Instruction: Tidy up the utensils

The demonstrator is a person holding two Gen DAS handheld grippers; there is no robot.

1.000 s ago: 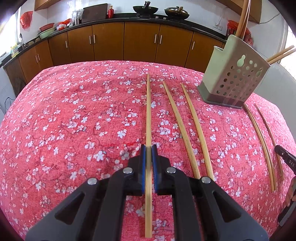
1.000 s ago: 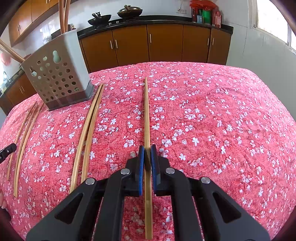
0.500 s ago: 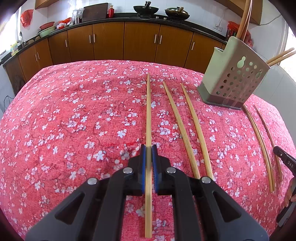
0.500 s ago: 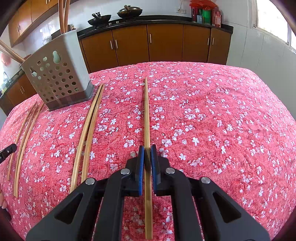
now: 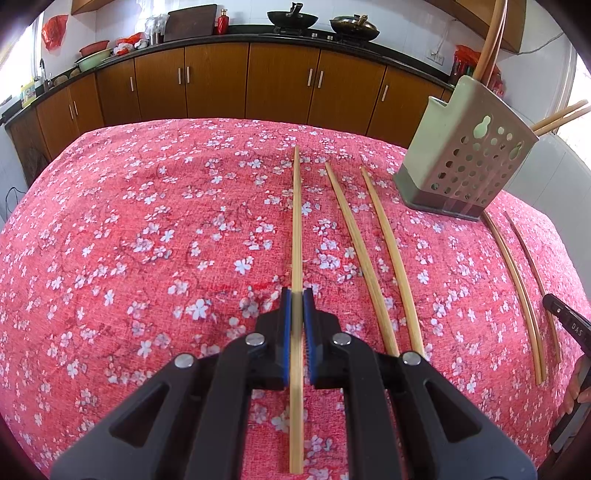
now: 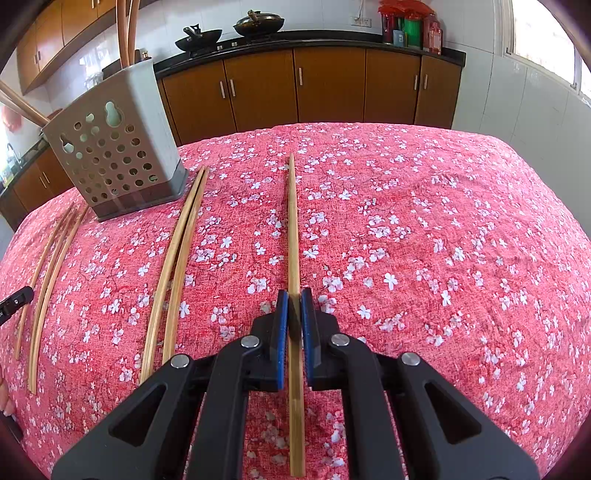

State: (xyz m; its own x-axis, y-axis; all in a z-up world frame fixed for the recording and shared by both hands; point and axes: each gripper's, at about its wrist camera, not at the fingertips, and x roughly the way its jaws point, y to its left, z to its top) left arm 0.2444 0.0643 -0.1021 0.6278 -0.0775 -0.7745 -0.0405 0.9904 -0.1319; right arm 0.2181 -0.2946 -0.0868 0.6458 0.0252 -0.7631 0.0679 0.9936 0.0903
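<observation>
A big table with a red cloth with white flowers (image 5: 147, 240) fills most of both pictures. Behind it, along the top of each frame, stand brown kitchen cupboards (image 5: 280, 85) with black woks (image 5: 291, 16) on the counter. A grey holder with round holes (image 5: 465, 162) stands on the cloth at the upper right of the left wrist picture and at the upper left of the right wrist picture; a few chopsticks stick up out of it. The left gripper (image 5: 296, 295) sits at the bottom middle of its picture, and its blue pads are squeezed tight on one long chopstick (image 5: 296, 221) that runs straight up the middle. Two loose chopsticks (image 5: 369, 251) lie on the cloth just to its right, and two more (image 5: 517, 280) lie near the right edge. The right gripper (image 6: 294, 295) is also clamped on a chopstick (image 6: 293, 229) in the middle of its picture.
</observation>
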